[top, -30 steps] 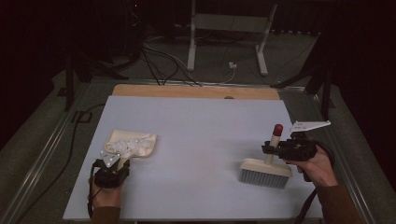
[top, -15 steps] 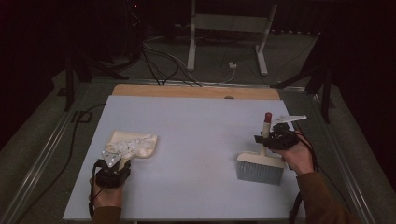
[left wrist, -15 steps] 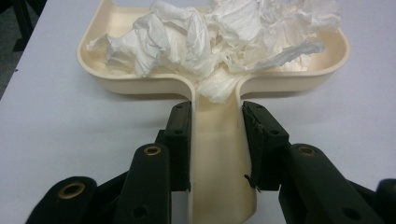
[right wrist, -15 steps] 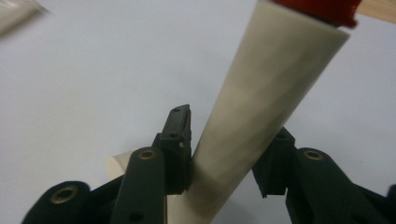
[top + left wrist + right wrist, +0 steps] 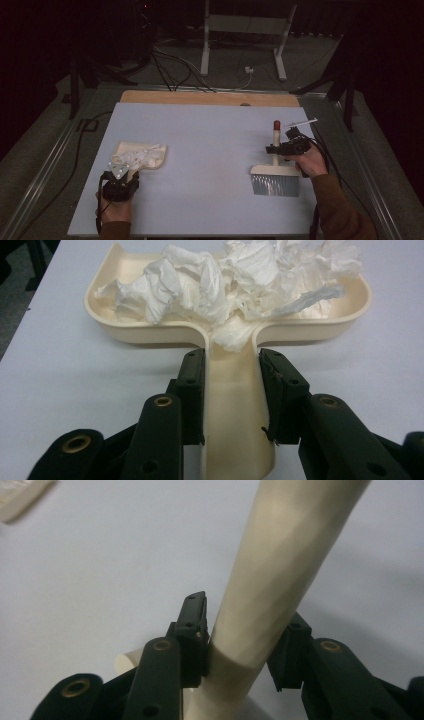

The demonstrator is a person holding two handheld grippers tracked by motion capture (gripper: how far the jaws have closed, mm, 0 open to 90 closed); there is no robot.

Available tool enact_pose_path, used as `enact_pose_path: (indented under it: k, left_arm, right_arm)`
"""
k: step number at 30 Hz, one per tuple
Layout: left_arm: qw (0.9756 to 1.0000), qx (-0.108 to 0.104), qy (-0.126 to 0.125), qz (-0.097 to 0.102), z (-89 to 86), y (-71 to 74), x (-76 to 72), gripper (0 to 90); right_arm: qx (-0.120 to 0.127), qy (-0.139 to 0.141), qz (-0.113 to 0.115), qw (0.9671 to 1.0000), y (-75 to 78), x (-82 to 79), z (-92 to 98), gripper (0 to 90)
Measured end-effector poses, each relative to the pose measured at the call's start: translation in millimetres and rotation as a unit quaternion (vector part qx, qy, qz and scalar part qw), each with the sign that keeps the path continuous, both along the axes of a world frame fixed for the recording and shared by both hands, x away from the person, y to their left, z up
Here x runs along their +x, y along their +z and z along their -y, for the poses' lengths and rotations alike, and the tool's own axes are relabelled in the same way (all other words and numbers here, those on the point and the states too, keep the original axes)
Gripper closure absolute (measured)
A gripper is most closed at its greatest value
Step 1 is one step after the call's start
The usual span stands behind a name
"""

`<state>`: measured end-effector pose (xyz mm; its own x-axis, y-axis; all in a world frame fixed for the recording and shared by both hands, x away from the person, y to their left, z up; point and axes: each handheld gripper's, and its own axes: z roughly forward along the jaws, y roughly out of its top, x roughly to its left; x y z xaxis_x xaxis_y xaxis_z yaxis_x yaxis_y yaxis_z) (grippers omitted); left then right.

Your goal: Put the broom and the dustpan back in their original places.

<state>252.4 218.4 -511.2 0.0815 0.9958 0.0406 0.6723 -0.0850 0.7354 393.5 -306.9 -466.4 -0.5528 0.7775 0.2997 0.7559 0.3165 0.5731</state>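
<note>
Left gripper [image 5: 232, 390]: clamping the dustpan [image 5: 230, 335] handle, steadying it, tissue [image 5: 225, 285] inside.
Right gripper [image 5: 240, 645]: gripping the brush [image 5: 275, 172] handle.
Next, likely: setting both down.

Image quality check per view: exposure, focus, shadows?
High view: table evenly lit, surroundings nearly black, brush small and soft. Left gripper view: bright, sharp on dustpan and crumpled tissue. Right gripper view: brush handle close and slightly soft, casting a faint shadow on the table to its right.

Crumpled tissue [image 5: 235, 285] in dustpan [image 5: 141, 154] at left; brush [image 5: 275, 172] well right.
</note>
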Motion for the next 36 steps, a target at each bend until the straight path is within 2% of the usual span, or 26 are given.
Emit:
enact_pose_path:
  k: [3,5,9,12,15,20,23,26,29,31,33,36]
  left_arm:
    - [1.0,0.002,0.006,0.001,0.1,-1.1,0.4,66.3]
    - [1.0,0.001,0.009,0.0,0.3,-2.3,1.1,66.3]
    - [0.9999,0.004,0.012,0.003,2.4,-3.5,2.1,66.3]
    - [0.9999,0.005,0.013,0.003,3.3,-4.4,2.4,66.3]
    - [0.9999,0.004,0.015,0.003,4.0,-5.3,2.6,66.2]
    - [0.9998,0.001,0.019,0.001,5.1,-7.2,3.5,66.1]
    - [0.9998,-0.001,0.018,0.0,4.4,-8.3,3.5,65.8]
    - [0.9998,-0.007,0.019,0.001,3.5,-8.7,3.2,65.3]
    - [0.9997,-0.014,0.017,0.01,2.7,-7.3,2.3,60.4]
    - [0.9995,-0.02,0.017,0.018,2.5,-5.3,1.1,57.1]
    - [0.9992,-0.025,0.016,0.026,1.7,-2.9,-0.1,53.7]
    - [0.9984,-0.038,0.013,0.041,-0.9,1.6,-1.9,47.8]
  right_arm:
    - [0.002,0.001,-0.012,0.9999,-2.8,2.8,-0.3,64.4]
    - [-0.007,0.0,-0.017,0.9998,-5.9,4.7,-1.4,62.7]
    - [-0.073,-0.004,-0.017,0.9972,-18.8,6.8,-8.4,58.1]
    - [-0.094,-0.016,-0.015,0.9953,-25.9,6.8,-12.5,56.6]
    - [-0.126,-0.018,-0.009,0.9918,-30.2,6.4,-17.6,54.4]
    - [-0.16,-0.027,0.011,0.9867,-29.9,2.5,-22.9,47.6]
    - [-0.151,-0.04,0.021,0.9875,-25.5,0.1,-22.1,41.4]
    - [-0.144,-0.057,0.047,0.9868,-20.0,-5.7,-22.4,35.2]
    - [-0.132,-0.076,0.077,0.9853,-14.9,-12.1,-23.6,27.6]
    - [-0.121,-0.085,0.088,0.9852,-12.3,-16.2,-25.6,22.2]
    - [-0.114,-0.093,0.106,0.9834,-10.7,-21.3,-27.7,17.3]
    - [-0.089,-0.108,0.123,0.9825,-9.3,-29.4,-29.6,14.2]
